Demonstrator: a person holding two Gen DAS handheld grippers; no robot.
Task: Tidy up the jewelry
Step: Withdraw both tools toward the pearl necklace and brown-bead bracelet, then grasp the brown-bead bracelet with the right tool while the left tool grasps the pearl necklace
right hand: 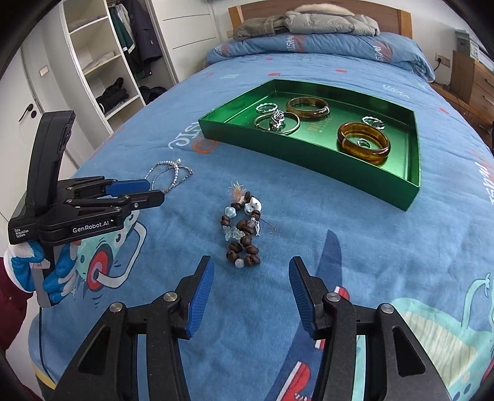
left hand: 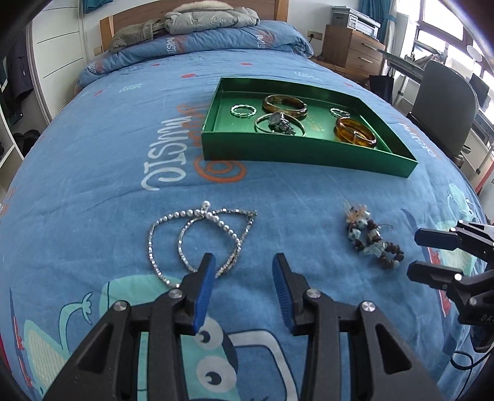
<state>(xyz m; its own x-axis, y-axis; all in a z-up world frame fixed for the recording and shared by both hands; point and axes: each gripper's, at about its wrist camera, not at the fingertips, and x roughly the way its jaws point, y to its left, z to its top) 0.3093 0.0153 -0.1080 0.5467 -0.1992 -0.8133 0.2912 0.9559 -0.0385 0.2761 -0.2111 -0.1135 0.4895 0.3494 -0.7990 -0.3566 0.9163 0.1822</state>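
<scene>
While both hover low, left tool [left hand: 244, 262] parted, right tool [right hand: 251, 268] parted.

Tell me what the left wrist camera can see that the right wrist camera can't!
Only the left wrist view shows the office chair, the printer on the wooden drawers, and the window.

Only the right wrist view shows the open wardrobe shelves with hanging clothes, the blue-gloved hand, and a small ring inside the nearer amber bangle.

Both show the green tray holding bangles and rings, the pearl necklace, the brown bead bracelet, and the left gripper and right gripper, both open.
</scene>
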